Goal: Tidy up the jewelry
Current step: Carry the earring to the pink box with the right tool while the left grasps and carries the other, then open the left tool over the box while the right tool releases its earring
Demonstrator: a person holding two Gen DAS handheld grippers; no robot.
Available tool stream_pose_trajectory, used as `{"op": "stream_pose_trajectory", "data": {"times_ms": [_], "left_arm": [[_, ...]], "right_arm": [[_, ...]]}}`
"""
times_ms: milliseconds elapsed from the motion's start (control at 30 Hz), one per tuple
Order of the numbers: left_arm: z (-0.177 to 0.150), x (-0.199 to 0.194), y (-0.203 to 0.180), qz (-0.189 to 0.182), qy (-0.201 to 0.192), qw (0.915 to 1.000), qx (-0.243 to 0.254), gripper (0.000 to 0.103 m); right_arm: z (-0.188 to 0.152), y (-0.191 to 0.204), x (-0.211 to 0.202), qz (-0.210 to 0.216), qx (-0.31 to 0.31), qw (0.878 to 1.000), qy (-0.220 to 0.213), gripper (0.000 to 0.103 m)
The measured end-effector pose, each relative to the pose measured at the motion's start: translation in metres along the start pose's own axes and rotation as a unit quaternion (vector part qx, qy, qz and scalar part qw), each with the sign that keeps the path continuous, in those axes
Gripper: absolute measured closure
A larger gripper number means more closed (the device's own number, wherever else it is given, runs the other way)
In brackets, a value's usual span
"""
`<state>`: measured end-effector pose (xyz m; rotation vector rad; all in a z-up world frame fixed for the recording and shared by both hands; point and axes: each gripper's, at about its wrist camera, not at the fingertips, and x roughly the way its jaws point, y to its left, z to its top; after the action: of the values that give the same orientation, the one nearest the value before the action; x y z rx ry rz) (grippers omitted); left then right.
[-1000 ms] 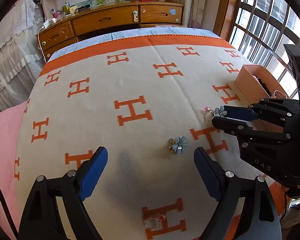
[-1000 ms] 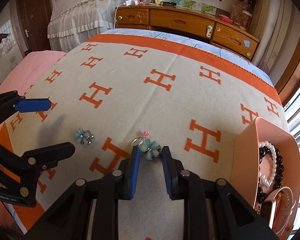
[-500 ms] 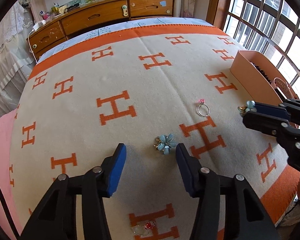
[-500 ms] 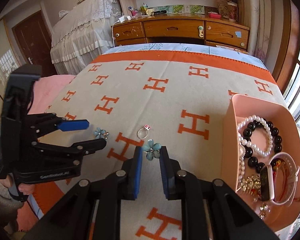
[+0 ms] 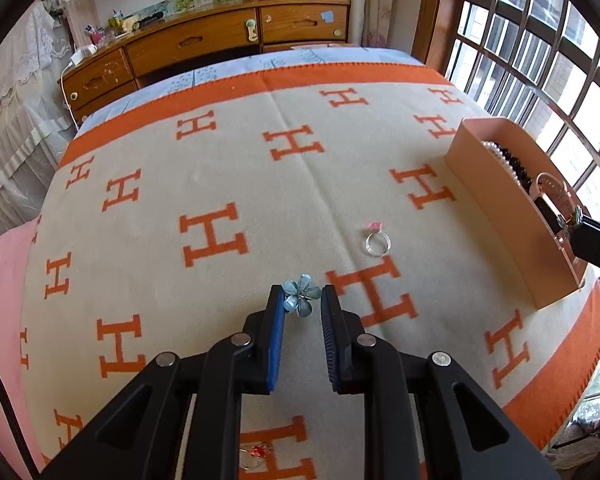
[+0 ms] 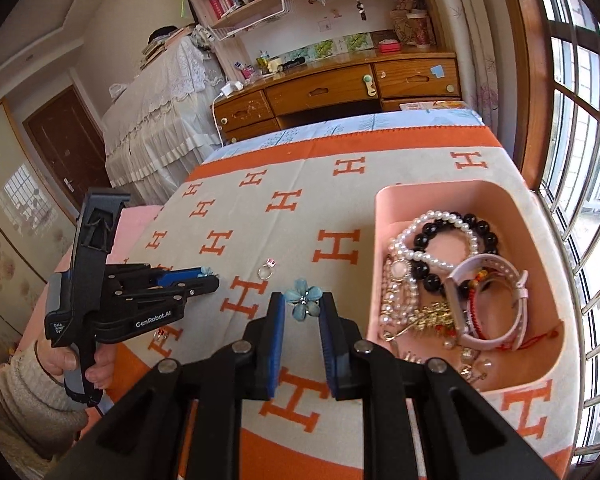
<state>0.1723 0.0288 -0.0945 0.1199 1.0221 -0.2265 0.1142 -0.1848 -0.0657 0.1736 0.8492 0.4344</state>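
My left gripper [image 5: 301,300] is shut on a blue flower earring [image 5: 299,295] low over the blanket; it also shows in the right wrist view [image 6: 206,276]. My right gripper [image 6: 302,304] is shut on a second blue flower earring [image 6: 303,302] and holds it raised, just left of the pink jewelry box [image 6: 384,216]. In the left wrist view its tip [image 5: 576,218] sits over the box [image 5: 500,208]. A silver ring with a pink stone [image 5: 378,242] lies on the blanket between us; it also shows in the right wrist view [image 6: 266,270].
The box holds pearl and black bead bracelets [image 6: 440,236], a watch [image 6: 488,300] and other pieces. A ring with a red stone [image 5: 256,454] lies near the front edge. The bed carries a cream and orange H-pattern blanket [image 5: 220,184]. A wooden dresser [image 5: 204,48] stands behind, windows on the right.
My left gripper closed on the blue flower earring on the blanket. My right gripper lifted its earring off the blanket and carried it right, up to the pink box.
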Motion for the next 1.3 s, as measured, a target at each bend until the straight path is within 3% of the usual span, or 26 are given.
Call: {"op": "stream_pose_trajectory", "data": {"times_ms": [267,533,667,800,1100,1167,1300], "left_arm": [[0.045,-0.038,-0.059,-0.048,-0.056,0.9966,0.036,0.087],[0.098,-0.04,-0.122,-0.115,-0.079,0.9876,0.072,0.087],[0.115,-0.03,-0.14,-0.132,-0.068,0.9862,0.074,0.087],[0.125,-0.013,-0.155,-0.14,-0.049,0.9863,0.074,0.087],[0.129,0.032,-0.171,-0.156,-0.001,0.9858,0.063,0.084],[0.128,0.036,-0.17,-0.152,0.008,0.9868,0.056,0.078],[0.127,0.032,-0.163,-0.151,0.008,0.9874,0.047,0.076]], "right_arm": [[0.026,-0.055,-0.031,-0.022,0.057,0.997,-0.055,0.086],[0.049,-0.1,-0.003,0.003,0.111,0.993,-0.031,0.085],[0.052,-0.113,0.013,0.01,0.139,0.99,-0.002,0.077],[0.048,-0.121,0.008,0.018,0.166,0.986,-0.018,0.071],[0.037,-0.142,-0.013,0.019,0.209,0.976,-0.051,0.071],[0.036,-0.144,-0.016,0.02,0.214,0.975,-0.054,0.071],[0.035,-0.142,-0.018,0.024,0.214,0.975,-0.056,0.071]]}}
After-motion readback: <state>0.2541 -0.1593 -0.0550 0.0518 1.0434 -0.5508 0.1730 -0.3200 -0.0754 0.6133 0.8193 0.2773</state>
